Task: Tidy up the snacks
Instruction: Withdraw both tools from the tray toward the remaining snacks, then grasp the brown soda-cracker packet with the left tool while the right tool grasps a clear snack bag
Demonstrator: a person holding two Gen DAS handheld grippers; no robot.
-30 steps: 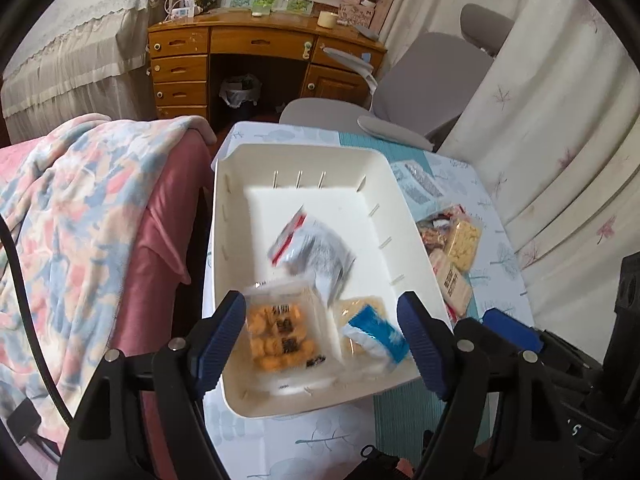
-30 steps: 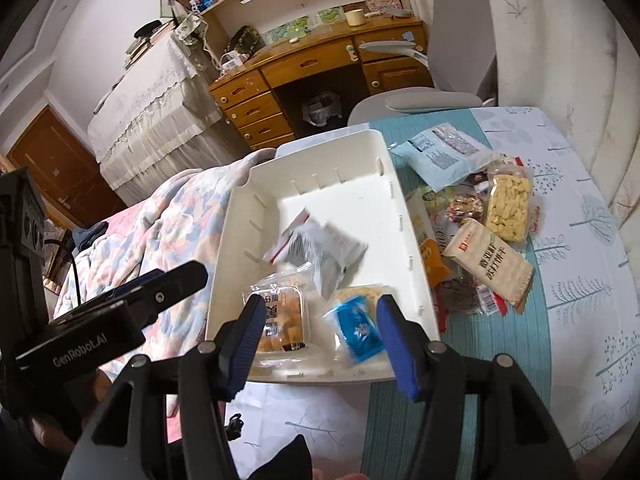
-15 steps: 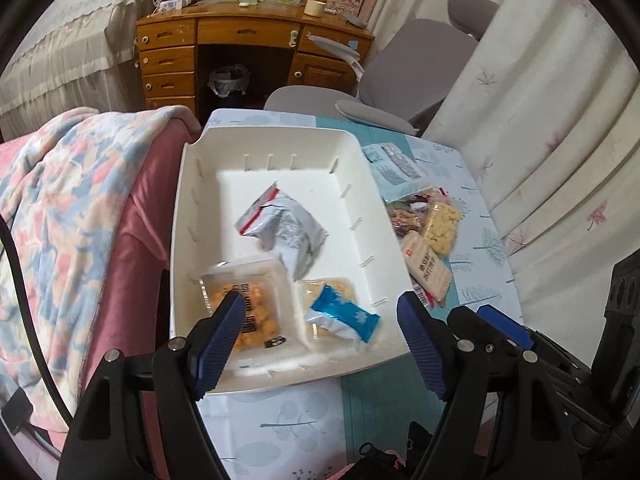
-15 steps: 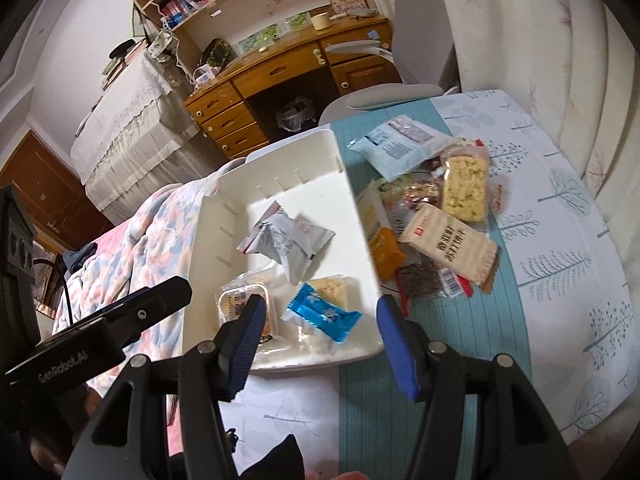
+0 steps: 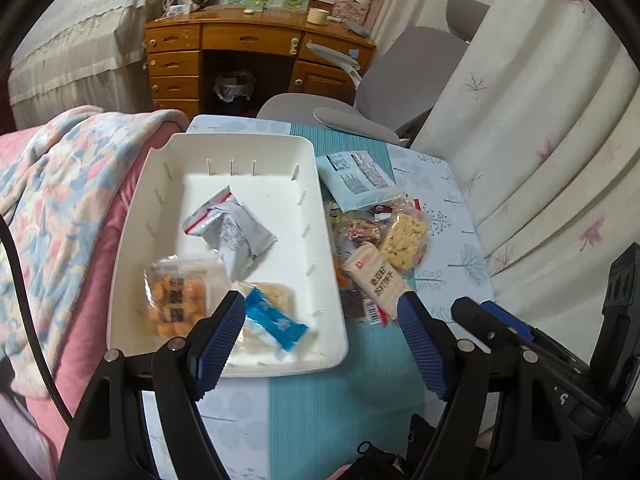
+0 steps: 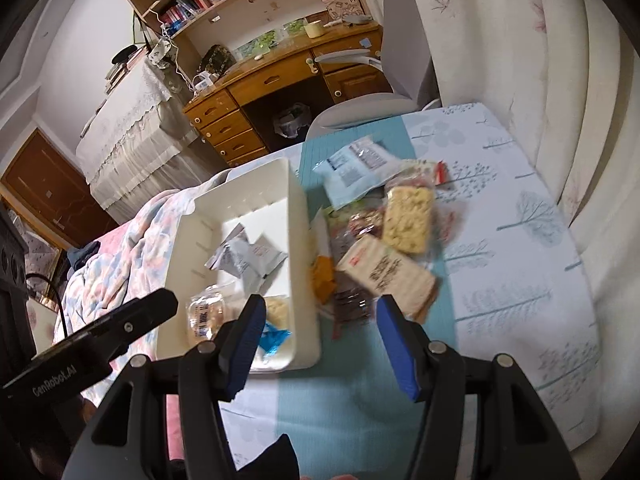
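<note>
Both views have slid rightward since a sec ago: the white bin (image 5: pixel 132 240) then sat centred between each pair of jaws, and now the loose pile of snacks (image 6: pixel 384 236) on the table has come in front of the right gripper (image 6: pixel 318 334). Left gripper (image 5: pixel 322 330) hangs over the bin's near right corner, jaws wide apart, nothing btwn them. Right gripper's jaws stand about half open, also empty, over the gap btwn bin wall and pile.

Left to right: a pink bed w/ a floral blanket (image 5: pixel 52 184) butts against the table; the bin holds a pack of orange bites (image 5: pixel 176 300), a grey pouch (image 5: pixel 232 232), a blue-wrapped bar (image 5: pixel 276 322) lying on a pale cracker pack. Beside the bin's right wall, still to sort: a light-blue pouch (image 6: pixel 352 172) at the far end, a clear pack of yellow puffed cake (image 6: pixel 408 218), a beige wrapped bar (image 6: pixel 384 272) nearest the right jaws, darker packs underneath.

Handling, as a guess: all light, crinkly film, slippery; the puffed cake prob. crushes easily. The beige bar looks stiffest — best pinched across its short width near the middle, not by a seam flap.

Table has a pale tree-print cloth (image 6: pixel 520 216) w/ a teal runner, flat but soft, could bunch. Beyond: grey chair (image 5: pixel 404 76), wood desk (image 5: pixel 256 40), curtains at right.
</note>
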